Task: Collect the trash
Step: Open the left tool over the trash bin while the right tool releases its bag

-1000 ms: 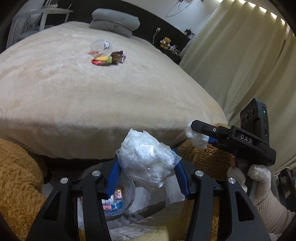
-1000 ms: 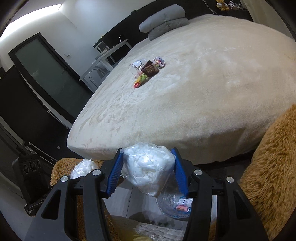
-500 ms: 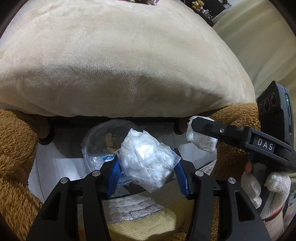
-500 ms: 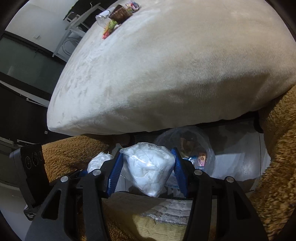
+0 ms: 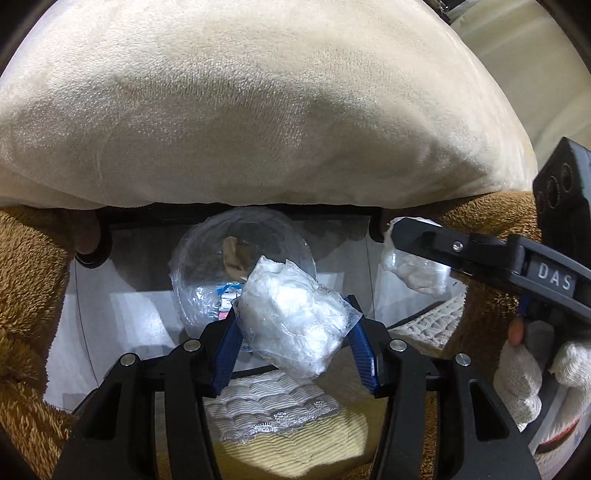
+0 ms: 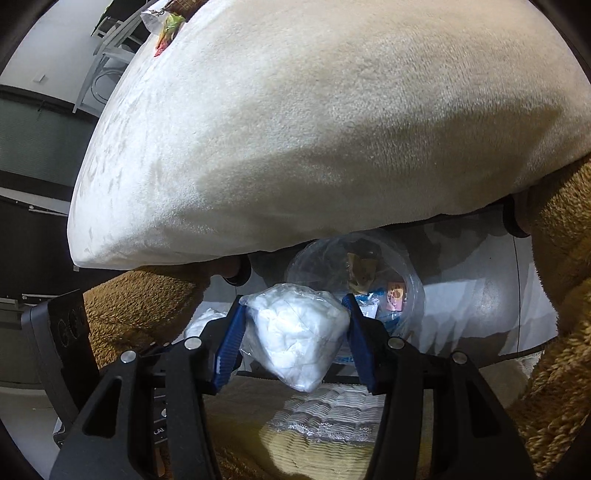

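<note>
My left gripper (image 5: 295, 325) is shut on a crumpled clear plastic bag of white stuff (image 5: 291, 321). My right gripper (image 6: 295, 325) is shut on a second white plastic wad (image 6: 299, 336); it also shows in the left wrist view (image 5: 413, 269). Both hang over the floor at the foot of the bed, near a bin lined with a clear bag (image 5: 240, 258), also in the right wrist view (image 6: 369, 280), holding wrappers. More wrappers (image 6: 164, 22) lie far off on the bed top.
The cream bed (image 5: 258, 110) overhangs close ahead. Brown plush fur (image 5: 29, 277) flanks both sides. A white and yellow quilted cloth (image 5: 280, 424) lies below the grippers. A white table (image 6: 107, 44) stands beyond the bed.
Both grippers have tilted down and dropped from the bed top toward the floor with their wads still held. The lined bin has come into fuller view.
</note>
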